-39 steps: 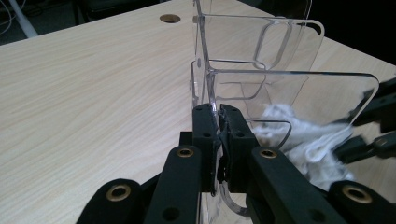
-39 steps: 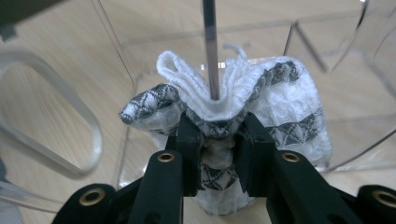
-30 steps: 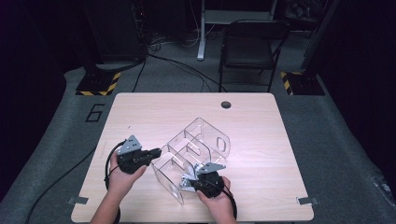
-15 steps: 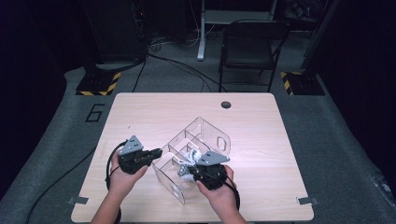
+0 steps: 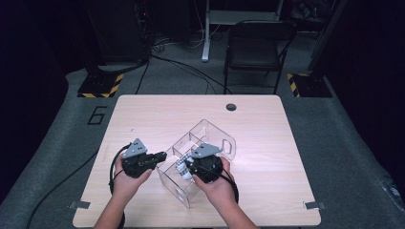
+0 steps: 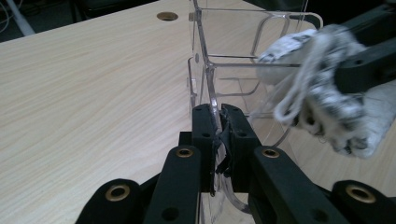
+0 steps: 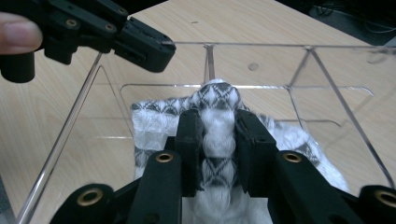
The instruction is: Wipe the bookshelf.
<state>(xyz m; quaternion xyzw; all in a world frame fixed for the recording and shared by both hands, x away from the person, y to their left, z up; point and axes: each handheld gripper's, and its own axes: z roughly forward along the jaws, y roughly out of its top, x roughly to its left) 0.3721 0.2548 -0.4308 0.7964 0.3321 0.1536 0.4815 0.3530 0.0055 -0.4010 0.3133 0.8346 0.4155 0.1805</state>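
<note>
— So, what is seen first?

— Broadly, a pale wooden table (image 5: 143, 119) is laid out, and a clear acrylic organiser (image 5: 210, 138) with several compartments is set on it at an angle, towards the near edge. A round hole (image 5: 231, 106) is cut in the tabletop near the far edge.

— And how is the organiser held?

— One of its thin outer walls is clamped by the left gripper (image 6: 218, 116) — the jaws are pressed together on the clear panel, as is shown in the left gripper view. On the high view, that gripper (image 5: 160, 156) is placed at the organiser's left corner.

— What is carried by the other tool?

— A grey-and-white patterned knitted cloth (image 7: 217, 121) is pinched between the jaws of the right gripper (image 7: 218, 140), closed tight on a bunched fold. The cloth is held over the near compartment, with the rest of it draped below inside the clear walls.

— Is it seen elsewhere?

— Yes — in the left gripper view the cloth (image 6: 322, 93) is shown hanging from the right gripper's black jaws, just beside the clamped wall.
</note>
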